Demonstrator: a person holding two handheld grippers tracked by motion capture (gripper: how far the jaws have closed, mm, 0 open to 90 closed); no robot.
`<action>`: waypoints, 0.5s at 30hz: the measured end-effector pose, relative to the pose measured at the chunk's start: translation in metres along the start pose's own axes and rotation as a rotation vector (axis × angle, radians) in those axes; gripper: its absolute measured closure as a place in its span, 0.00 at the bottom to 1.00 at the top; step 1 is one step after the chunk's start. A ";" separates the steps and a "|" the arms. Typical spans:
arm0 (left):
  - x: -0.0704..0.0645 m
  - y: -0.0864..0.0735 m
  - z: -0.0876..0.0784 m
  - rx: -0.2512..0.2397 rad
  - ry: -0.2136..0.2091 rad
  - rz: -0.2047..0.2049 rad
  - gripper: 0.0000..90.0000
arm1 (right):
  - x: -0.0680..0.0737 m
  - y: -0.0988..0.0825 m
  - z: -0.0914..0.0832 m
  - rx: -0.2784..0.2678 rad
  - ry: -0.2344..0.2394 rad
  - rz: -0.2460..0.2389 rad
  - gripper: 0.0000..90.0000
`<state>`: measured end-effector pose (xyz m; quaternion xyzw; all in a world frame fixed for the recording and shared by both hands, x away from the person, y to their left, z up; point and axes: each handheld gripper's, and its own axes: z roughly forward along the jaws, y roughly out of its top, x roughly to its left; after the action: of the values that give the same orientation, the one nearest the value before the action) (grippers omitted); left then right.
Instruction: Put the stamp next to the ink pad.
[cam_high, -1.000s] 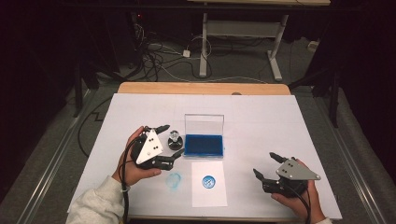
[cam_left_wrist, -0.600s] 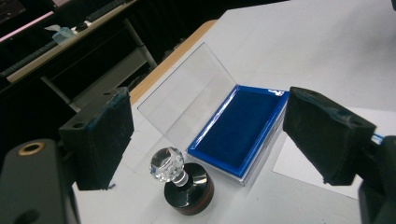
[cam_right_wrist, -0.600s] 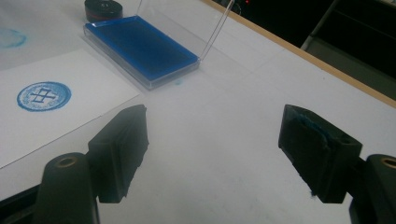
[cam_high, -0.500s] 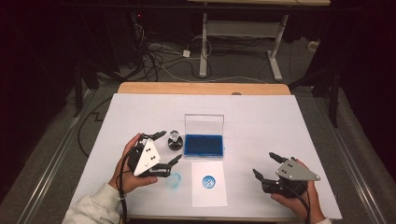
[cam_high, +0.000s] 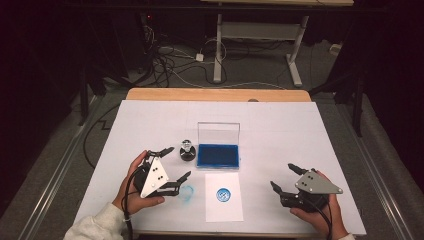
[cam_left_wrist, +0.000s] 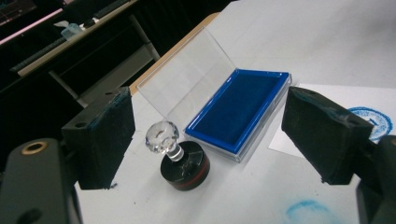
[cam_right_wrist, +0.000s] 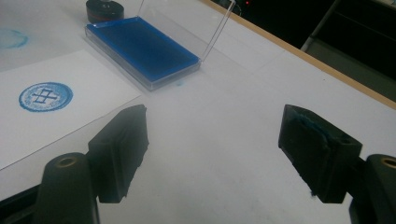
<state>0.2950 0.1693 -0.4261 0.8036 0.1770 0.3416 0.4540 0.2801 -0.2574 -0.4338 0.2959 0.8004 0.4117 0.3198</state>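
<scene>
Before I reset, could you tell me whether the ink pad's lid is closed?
No, the clear lid stands open behind the blue ink pad.

Your stamp (cam_left_wrist: 180, 156) pairs a faceted, glass-clear knob with a glossy black base. The ink pad (cam_left_wrist: 238, 109) looks matt, felt-like blue inside glossy clear plastic. The paper sheet (cam_high: 223, 207) is matt white; the table edge (cam_high: 215, 94) shows pale wood.

Bare table (cam_high: 300, 135) far right and far left, open for passing. Mid-table blocked by upright clear lid (cam_high: 218, 133) of ink pad (cam_high: 218, 155); stamp (cam_high: 187, 150) just left of it, paper sheet (cam_high: 223, 197) lying flat nearer.
</scene>
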 end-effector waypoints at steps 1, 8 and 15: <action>0.000 -0.002 -0.001 0.005 0.002 -0.005 0.19 | 0.000 0.000 0.000 0.000 0.000 0.000 0.27; -0.001 -0.015 -0.005 0.033 0.006 -0.015 0.19 | 0.000 0.000 0.000 -0.001 -0.005 0.001 0.27; -0.002 -0.033 -0.010 0.077 0.014 -0.033 0.19 | 0.001 -0.001 0.001 0.003 -0.007 -0.008 0.27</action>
<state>0.2878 0.1912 -0.4511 0.8150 0.2065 0.3325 0.4273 0.2799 -0.2566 -0.4349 0.2947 0.8011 0.4081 0.3238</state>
